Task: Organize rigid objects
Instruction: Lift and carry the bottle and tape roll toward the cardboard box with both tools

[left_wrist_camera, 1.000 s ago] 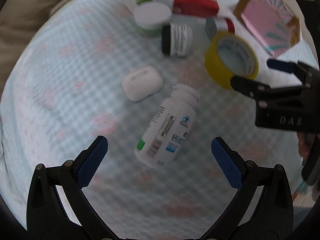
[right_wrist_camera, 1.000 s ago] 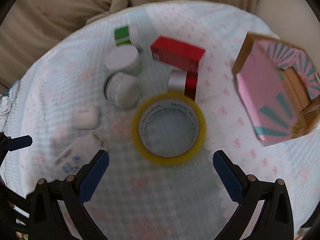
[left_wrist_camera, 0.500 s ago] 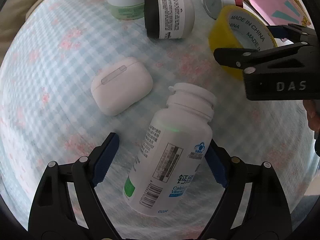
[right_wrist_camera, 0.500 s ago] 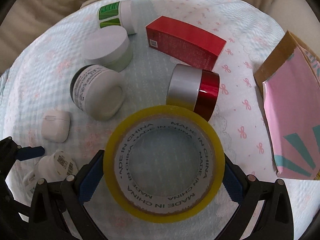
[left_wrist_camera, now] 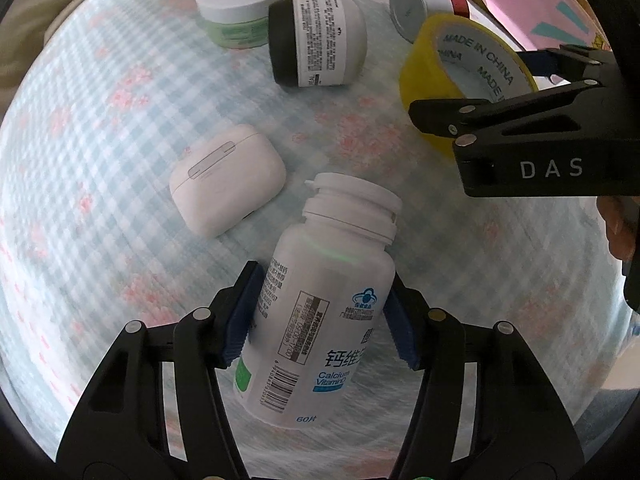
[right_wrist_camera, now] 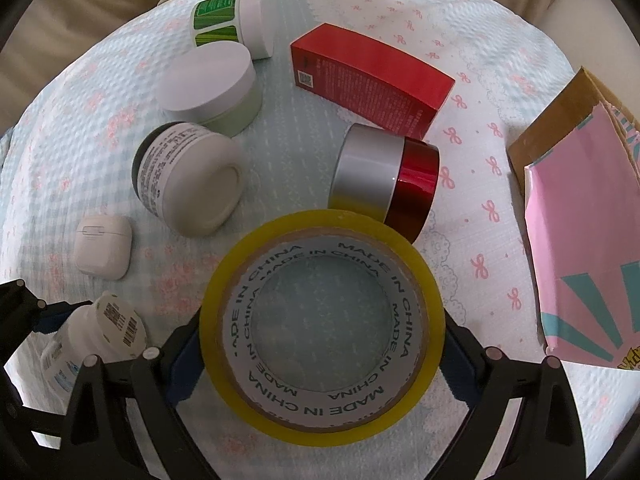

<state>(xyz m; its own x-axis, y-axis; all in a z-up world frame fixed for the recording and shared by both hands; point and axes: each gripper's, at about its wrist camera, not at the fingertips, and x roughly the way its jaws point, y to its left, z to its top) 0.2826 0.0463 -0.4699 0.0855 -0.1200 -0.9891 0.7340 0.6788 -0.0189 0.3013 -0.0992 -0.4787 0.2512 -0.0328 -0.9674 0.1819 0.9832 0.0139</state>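
Note:
My left gripper (left_wrist_camera: 320, 316) is shut on a white calcium vitamin bottle (left_wrist_camera: 320, 312) that lies on its side on the cloth, cap pointing away. The bottle also shows in the right wrist view (right_wrist_camera: 92, 340). My right gripper (right_wrist_camera: 320, 356) is shut on a yellow tape roll (right_wrist_camera: 320, 328) lying flat; its pads press the roll's left and right sides. The roll (left_wrist_camera: 460, 68) and the right gripper (left_wrist_camera: 532, 96) show at the upper right of the left wrist view.
A white earbud case (left_wrist_camera: 226, 178) lies left of the bottle. Behind are a dark-lidded white jar (right_wrist_camera: 188, 184), a green jar with white lid (right_wrist_camera: 212, 88), a green-labelled tub (right_wrist_camera: 232, 20), a red box (right_wrist_camera: 372, 80), a silver-red tin (right_wrist_camera: 384, 176) and a pink box (right_wrist_camera: 584, 240).
My left gripper's jaws closed onto the vitamin bottle. My right gripper's jaws closed onto the sides of the tape roll. Both grippers came lower and closer to the cloth.

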